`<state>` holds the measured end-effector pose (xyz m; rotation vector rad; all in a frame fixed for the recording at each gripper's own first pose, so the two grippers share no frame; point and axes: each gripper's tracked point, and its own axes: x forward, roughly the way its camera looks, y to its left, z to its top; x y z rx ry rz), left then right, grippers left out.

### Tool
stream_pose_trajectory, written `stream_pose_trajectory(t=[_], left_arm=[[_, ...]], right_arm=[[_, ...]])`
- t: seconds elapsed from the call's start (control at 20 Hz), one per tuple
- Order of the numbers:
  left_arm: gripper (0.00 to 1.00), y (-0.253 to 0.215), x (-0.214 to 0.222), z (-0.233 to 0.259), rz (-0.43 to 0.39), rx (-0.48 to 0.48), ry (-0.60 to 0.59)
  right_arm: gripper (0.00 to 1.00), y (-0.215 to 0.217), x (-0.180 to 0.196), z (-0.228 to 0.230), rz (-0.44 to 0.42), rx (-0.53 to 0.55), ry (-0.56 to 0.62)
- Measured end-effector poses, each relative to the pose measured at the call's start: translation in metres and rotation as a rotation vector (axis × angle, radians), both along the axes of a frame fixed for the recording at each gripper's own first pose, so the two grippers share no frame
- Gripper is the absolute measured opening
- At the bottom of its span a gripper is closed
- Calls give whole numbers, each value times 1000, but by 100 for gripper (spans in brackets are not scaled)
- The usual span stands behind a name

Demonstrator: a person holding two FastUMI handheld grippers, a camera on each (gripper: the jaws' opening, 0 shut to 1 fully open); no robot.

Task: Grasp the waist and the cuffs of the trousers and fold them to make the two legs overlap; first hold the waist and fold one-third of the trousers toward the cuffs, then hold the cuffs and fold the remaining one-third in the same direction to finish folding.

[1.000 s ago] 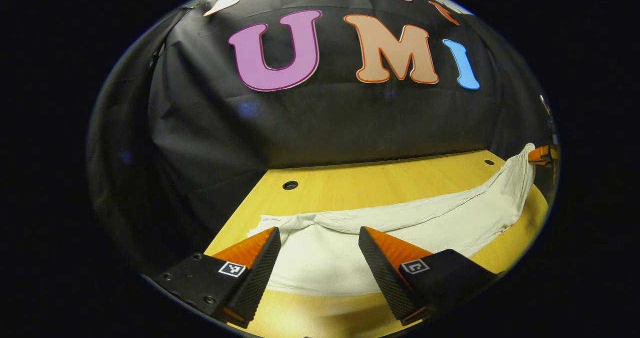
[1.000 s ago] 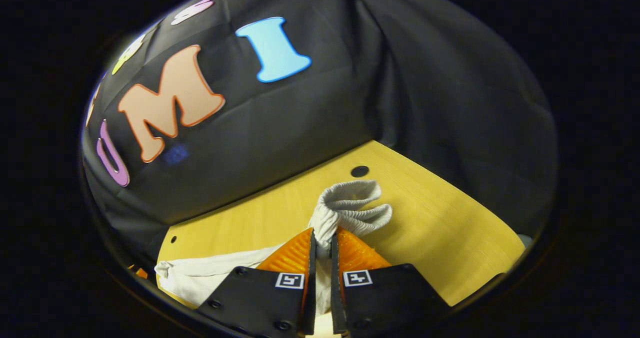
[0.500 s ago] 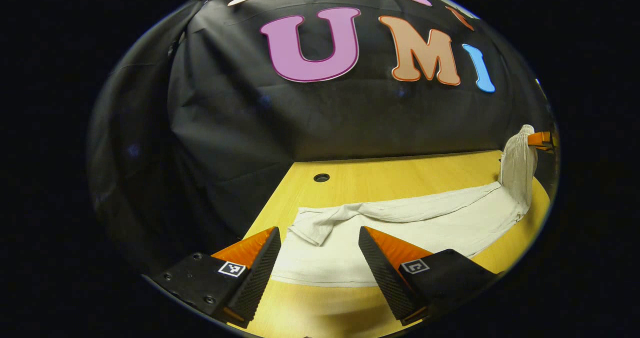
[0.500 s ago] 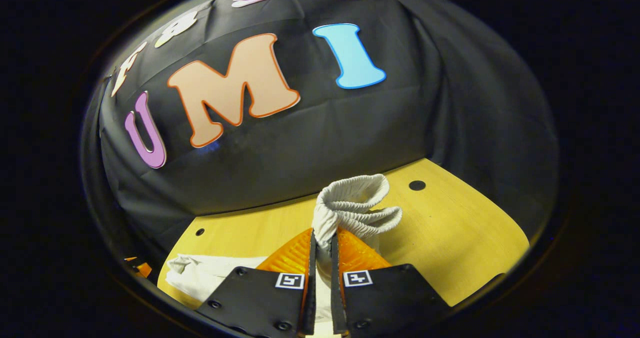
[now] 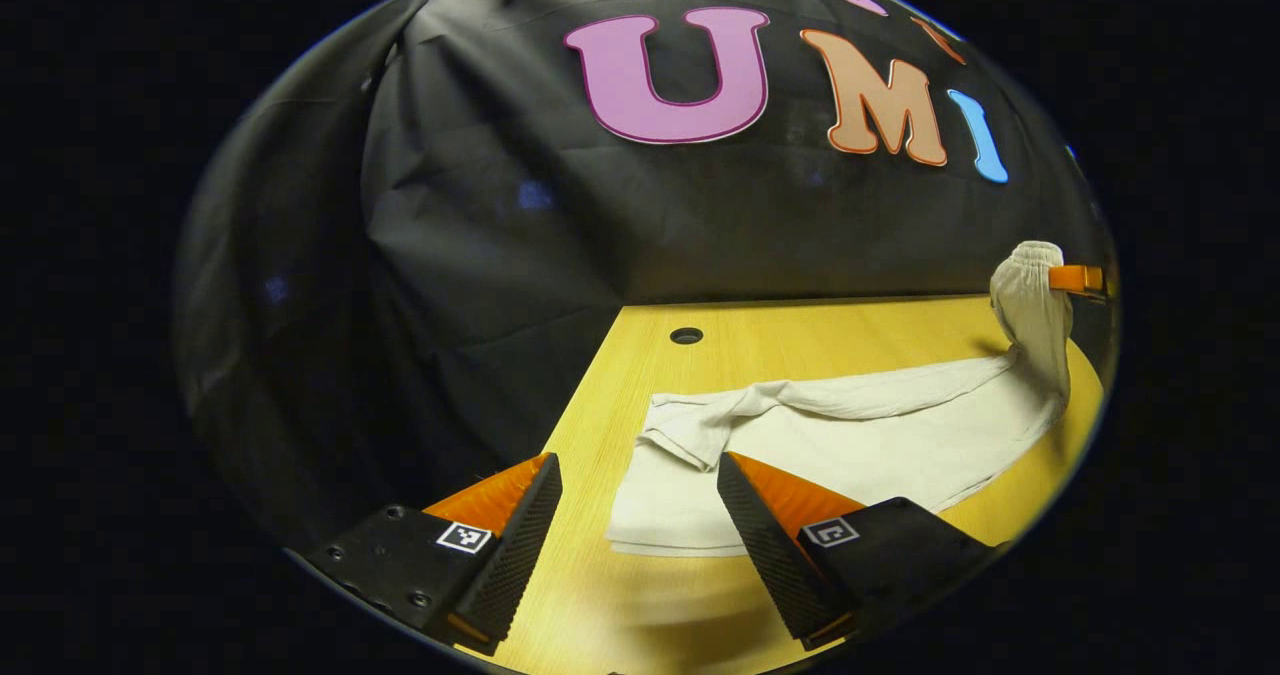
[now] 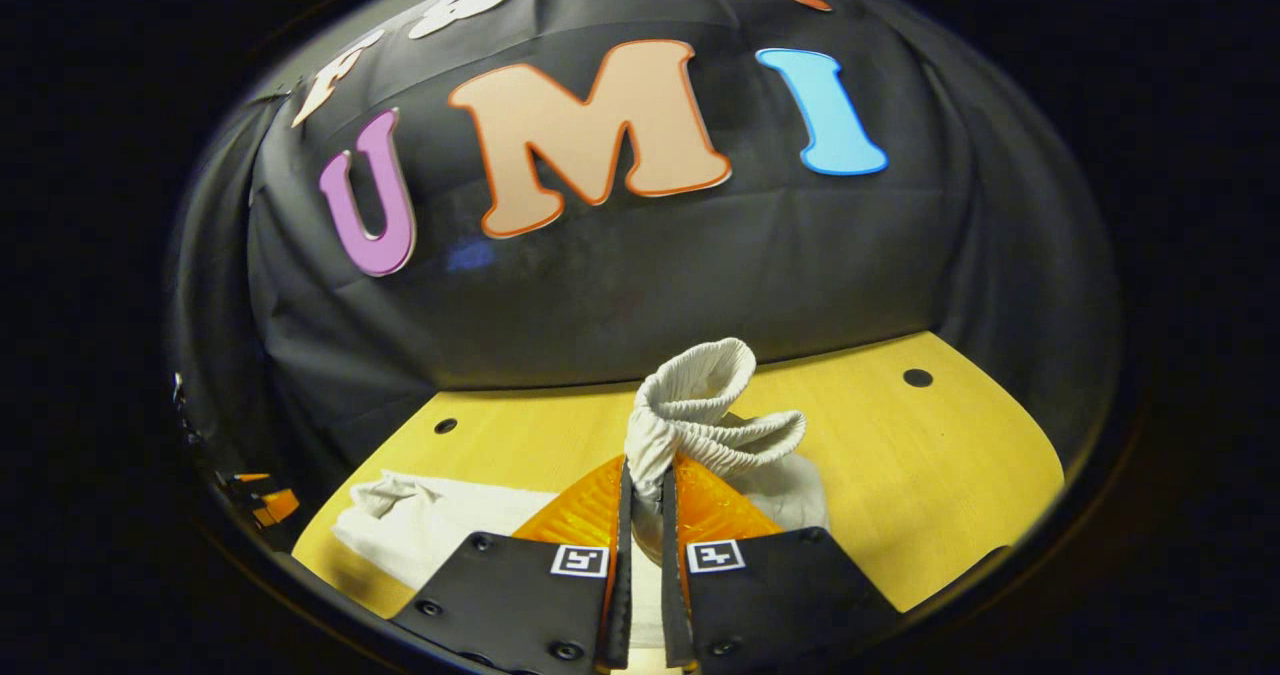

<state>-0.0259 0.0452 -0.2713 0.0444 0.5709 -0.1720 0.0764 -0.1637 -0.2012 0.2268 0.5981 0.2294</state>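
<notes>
Trousers (image 5: 860, 435) of pale, thin cloth lie stretched along the yellow table (image 5: 800, 340), legs already one upon the other, cuff end bunched near the left gripper (image 5: 640, 515), whose fingers stand apart over the cloth and hold nothing. At the far end the right gripper (image 6: 645, 485) is clenched on the elastic waist (image 6: 700, 410), lifted off the table so the cloth droops beneath it. Such fabric looks light, limp and easily wrinkled; it will sag and drag, I judge. Best hold seems the ribbed waistband, thick enough to pinch firmly, and later the cuff hems, both layers together.
</notes>
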Motion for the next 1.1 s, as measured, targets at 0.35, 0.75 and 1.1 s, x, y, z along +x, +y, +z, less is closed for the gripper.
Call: stream_pose_trajectory(t=[0.35, 0.75, 1.1], left_arm=[[96, 33, 6, -17, 11, -13, 23], [92, 49, 8, -49, 24, -73, 86], [97, 30, 2, -81, -1, -165, 171]], right_arm=[[15, -5, -4, -4, 153, -98, 60], [29, -11, -7, 8, 331, -262, 121], [96, -41, 17, 8, 359, -248, 124]])
